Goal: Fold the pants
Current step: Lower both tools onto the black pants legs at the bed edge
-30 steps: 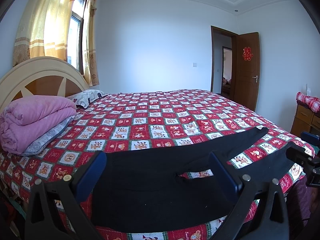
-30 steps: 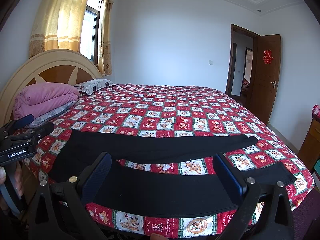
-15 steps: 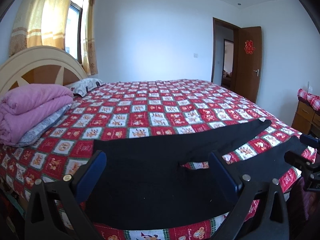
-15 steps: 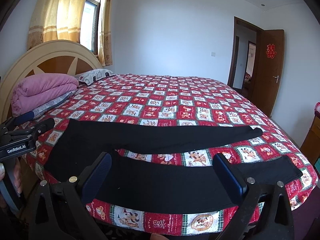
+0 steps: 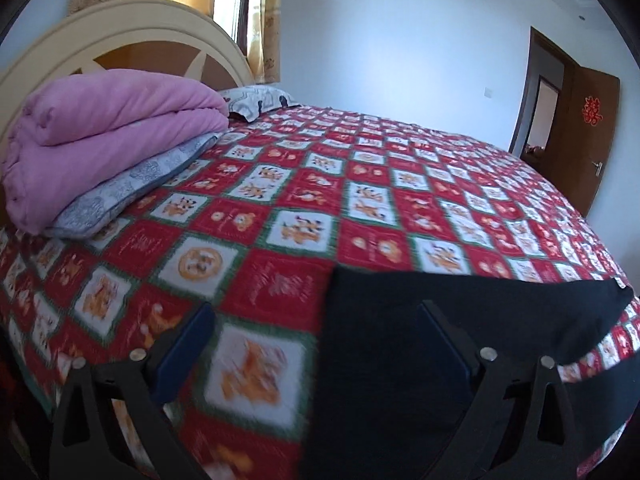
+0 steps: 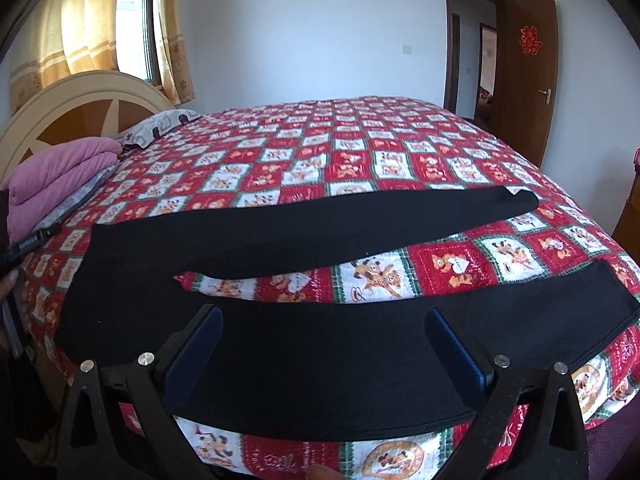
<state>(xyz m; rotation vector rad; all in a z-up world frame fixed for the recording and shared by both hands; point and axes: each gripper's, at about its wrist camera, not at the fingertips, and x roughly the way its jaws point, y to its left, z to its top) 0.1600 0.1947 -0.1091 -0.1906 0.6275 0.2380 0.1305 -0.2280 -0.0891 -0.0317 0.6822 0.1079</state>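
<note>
Left gripper (image 5: 316,354) tips down over the waistband edge, jaws wide and closing, gripping nothing. Right gripper (image 6: 324,350) angles down, wide, empty. Black pants (image 6: 280,344) spread at six o'clock on the bedspread (image 6: 360,152).

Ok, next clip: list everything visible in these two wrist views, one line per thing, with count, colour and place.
pants: one, black, spread flat along the near bed edge, legs apart
bedspread: one, red and white cartoon checks, covering the bed
blanket: one, pink, folded, by the headboard
pillows: two, grey patterned, one under the blanket, one beyond it
headboard: one, cream and brown, curved
curtains: yellow, at the window
door: one, brown, open, red ornament on it
left gripper: black, blue pads, jaws closing, nothing gripped, at the waistband end
right gripper: black, blue pads, open, over the near leg
</note>
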